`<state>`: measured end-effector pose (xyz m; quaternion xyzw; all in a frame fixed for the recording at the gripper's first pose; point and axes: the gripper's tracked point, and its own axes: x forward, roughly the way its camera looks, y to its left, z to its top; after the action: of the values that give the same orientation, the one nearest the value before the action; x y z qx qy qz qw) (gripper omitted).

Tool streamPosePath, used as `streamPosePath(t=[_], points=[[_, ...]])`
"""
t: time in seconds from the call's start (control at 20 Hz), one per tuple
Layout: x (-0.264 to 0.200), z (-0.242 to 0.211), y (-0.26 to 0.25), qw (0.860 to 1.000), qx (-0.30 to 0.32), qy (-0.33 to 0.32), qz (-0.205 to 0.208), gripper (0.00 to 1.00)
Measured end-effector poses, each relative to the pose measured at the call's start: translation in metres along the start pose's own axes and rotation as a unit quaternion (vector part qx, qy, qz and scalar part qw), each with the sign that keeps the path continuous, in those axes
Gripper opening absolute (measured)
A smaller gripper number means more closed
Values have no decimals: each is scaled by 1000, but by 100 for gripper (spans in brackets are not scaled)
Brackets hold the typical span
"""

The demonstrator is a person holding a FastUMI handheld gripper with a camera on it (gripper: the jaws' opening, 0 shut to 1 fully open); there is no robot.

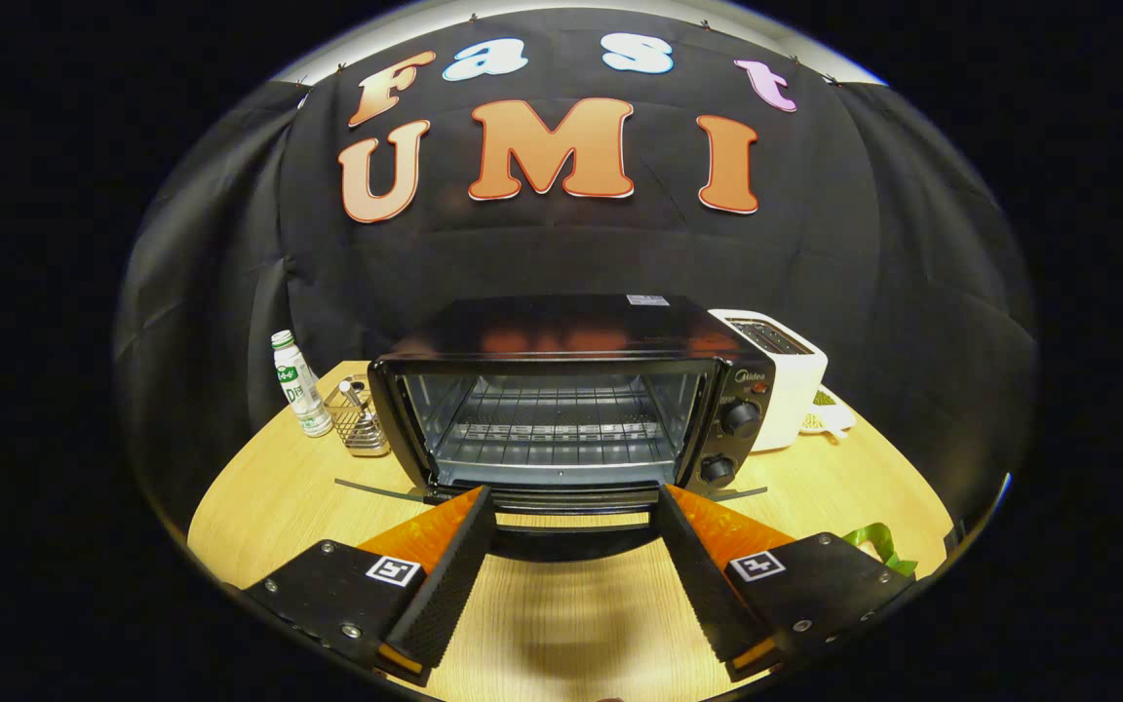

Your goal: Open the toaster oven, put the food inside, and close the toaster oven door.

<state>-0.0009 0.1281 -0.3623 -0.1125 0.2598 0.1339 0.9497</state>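
A black toaster oven point(571, 336) stands on the round wooden table point(259, 487), just ahead of my fingers. Its door point(571, 502) hangs open, folded down flat toward me, and its dark handle edge lies between my fingertips. Inside, a wire rack point(552, 414) with nothing on it is visible. Two black knobs point(741, 419) sit on the oven's right panel. My gripper point(576, 499) is open wide, one finger at each side of the lowered door, holding nothing. A green item point(875, 542) lies on the table beside my right finger; I cannot tell what it is.
A white pop-up toaster point(786, 370) stands right of the oven, with a small white dish point(830, 419) beside it. Left of the oven are a white bottle point(298, 382) and a wire holder point(359, 419). Bare tabletop lies under my fingers.
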Motion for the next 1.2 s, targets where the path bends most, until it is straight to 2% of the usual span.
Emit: streamPosePath(t=[0.45, 0.9, 1.2], points=[[-10, -40, -1, 1000, 1, 26, 0, 100], [-4, -115, -2, 995, 10, 98, -1, 100], [-6, -123, -6, 994, 6, 105, -3, 99]])
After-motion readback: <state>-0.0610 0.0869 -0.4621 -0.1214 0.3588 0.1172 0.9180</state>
